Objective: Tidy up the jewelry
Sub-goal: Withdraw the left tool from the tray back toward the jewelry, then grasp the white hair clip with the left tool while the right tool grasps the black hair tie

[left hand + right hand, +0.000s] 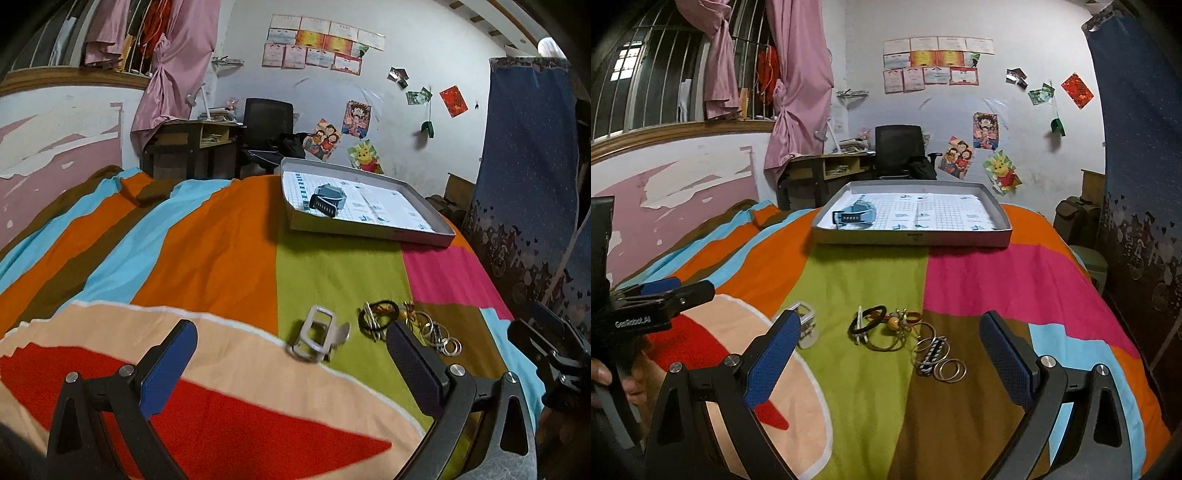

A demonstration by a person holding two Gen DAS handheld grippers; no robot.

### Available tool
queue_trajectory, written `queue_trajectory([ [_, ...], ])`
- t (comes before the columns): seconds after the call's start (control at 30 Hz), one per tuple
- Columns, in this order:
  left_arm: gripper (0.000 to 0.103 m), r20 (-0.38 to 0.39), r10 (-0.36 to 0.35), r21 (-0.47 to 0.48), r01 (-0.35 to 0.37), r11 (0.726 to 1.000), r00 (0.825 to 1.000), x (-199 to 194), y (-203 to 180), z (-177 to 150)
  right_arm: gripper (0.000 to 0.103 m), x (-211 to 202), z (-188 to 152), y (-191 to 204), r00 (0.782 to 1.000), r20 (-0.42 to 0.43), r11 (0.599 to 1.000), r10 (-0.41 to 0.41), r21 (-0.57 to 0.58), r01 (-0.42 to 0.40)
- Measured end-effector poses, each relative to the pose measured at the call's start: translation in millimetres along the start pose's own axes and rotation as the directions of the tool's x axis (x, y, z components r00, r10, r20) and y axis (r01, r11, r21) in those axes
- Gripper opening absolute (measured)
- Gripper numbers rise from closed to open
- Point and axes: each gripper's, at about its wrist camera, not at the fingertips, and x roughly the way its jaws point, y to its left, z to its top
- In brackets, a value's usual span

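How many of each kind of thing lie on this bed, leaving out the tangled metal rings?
Shallow grey tray: 1
Blue-grey wristwatch, in the tray: 1
Pale rectangular frame: 1
Black elastic hair loop: 1
Black-and-white striped band: 1
Total: 5

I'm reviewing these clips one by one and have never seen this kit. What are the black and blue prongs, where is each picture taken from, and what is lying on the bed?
There is no robot here: a person holds a two-finger tool in each hand, each with a camera looking along its fingers. One picture looks past the left gripper, the other past the right gripper. Both stand open and hold nothing. On the striped bedspread lie a pale watch frame and a pile of bangles, rings and hair ties. Farther back sits a shallow grey tray with a blue watch in it.
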Motion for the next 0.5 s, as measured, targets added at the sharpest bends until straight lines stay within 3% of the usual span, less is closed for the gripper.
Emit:
queue_trajectory([
  [0.17,0.103,0.003,-0.042,0.023,0.042,0.999,0.999,31.0,-8.4,8.5,0.095,19.1,2.1,-11.1,1.0,-0.022,1.0,-0.009,0.028,0.009],
  [0.33,0.103,-0.043,-0.094,0.07,0.097,0.993,0.995,57.4,-14.5,0.0,0.093,56.7,-0.5,-28.8,0.992,-0.119,0.993,0.052,0.109,-0.039],
  [0.43,0.103,-0.081,-0.126,0.076,0.132,0.988,0.989,69.6,-14.0,-7.4,0.073,80.6,-4.7,-30.4,0.982,-0.171,0.99,0.083,0.125,-0.062],
  [0.5,0.102,-0.098,-0.15,0.079,0.158,0.984,0.984,77.1,-15.2,-8.5,0.068,97.0,-7.2,-27.9,0.973,-0.202,0.988,0.107,0.13,-0.082],
])
